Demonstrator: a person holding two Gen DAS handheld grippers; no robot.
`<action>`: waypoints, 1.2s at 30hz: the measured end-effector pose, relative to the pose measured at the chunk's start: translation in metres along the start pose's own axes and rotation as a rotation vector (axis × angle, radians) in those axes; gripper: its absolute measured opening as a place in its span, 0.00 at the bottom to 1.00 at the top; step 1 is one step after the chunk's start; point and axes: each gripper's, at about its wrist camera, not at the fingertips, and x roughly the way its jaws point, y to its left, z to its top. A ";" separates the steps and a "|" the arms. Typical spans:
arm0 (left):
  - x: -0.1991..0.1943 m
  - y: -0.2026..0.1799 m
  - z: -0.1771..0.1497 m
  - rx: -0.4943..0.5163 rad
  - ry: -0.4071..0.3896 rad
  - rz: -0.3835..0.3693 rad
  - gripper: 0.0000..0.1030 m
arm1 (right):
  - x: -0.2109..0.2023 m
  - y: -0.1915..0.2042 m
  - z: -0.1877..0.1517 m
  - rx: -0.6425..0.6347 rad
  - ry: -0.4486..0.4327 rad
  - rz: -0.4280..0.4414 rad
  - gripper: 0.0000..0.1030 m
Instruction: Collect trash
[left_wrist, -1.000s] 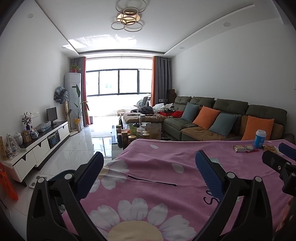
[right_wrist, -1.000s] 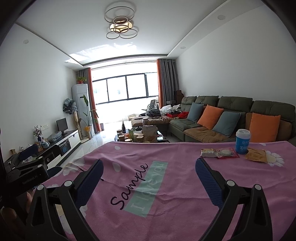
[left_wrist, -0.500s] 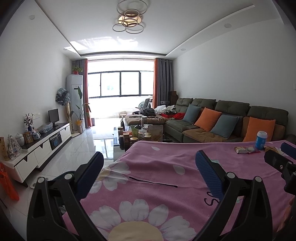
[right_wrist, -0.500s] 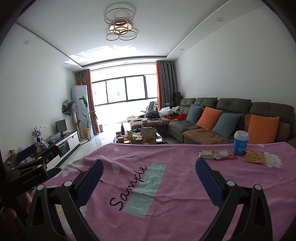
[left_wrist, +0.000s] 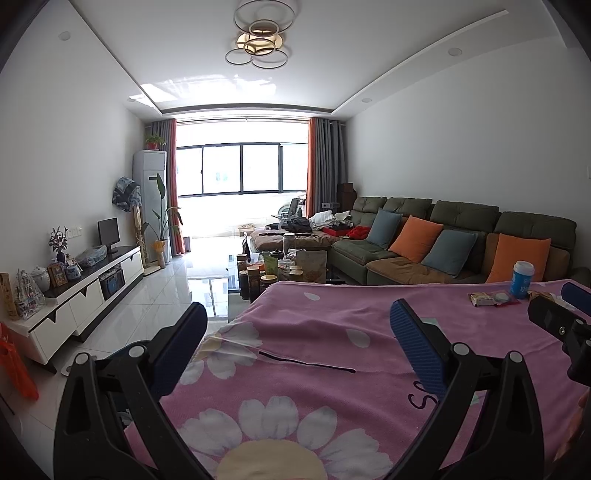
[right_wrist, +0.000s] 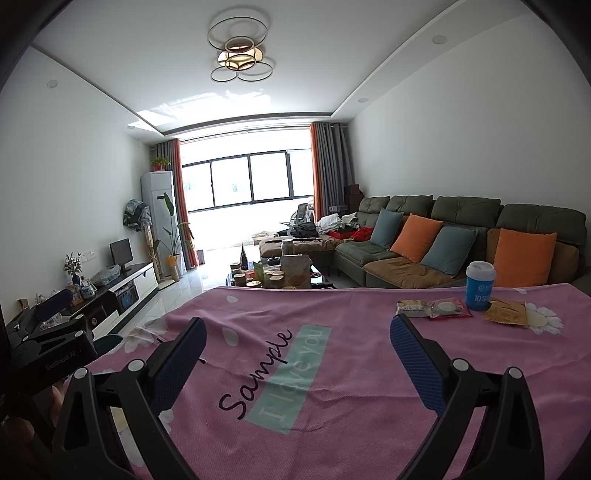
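On the pink flowered cloth (right_wrist: 332, 369) at the far right stand a blue paper cup with a white lid (right_wrist: 479, 286), a beige snack wrapper (right_wrist: 413, 308), a red-edged wrapper (right_wrist: 450, 308) and a brown wrapper (right_wrist: 506, 313). The cup (left_wrist: 522, 274) and the wrappers (left_wrist: 489, 298) also show in the left wrist view. My right gripper (right_wrist: 295, 354) is open and empty, well short of the wrappers. My left gripper (left_wrist: 295, 343) is open and empty over the cloth's left part (left_wrist: 295, 369).
A green sofa (right_wrist: 461, 236) with orange and blue cushions runs along the right wall. A coffee table with jars (right_wrist: 273, 275) stands beyond the cloth's far edge. A white TV cabinet (left_wrist: 85, 291) lines the left wall. An orange bag (left_wrist: 14, 365) hangs at the left.
Both views have tilted slightly downward. The cup and wrappers sit a little nearer in the right wrist view. Both grippers stay open.
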 end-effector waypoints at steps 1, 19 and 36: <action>0.000 0.000 0.000 0.000 0.000 -0.001 0.95 | -0.001 0.000 0.000 0.001 -0.001 0.001 0.93; -0.001 0.001 0.000 0.000 -0.004 0.004 0.95 | -0.001 0.001 0.001 0.001 -0.003 -0.001 0.93; -0.001 0.005 -0.001 -0.002 -0.005 0.011 0.95 | 0.000 0.001 0.001 0.001 -0.003 -0.001 0.93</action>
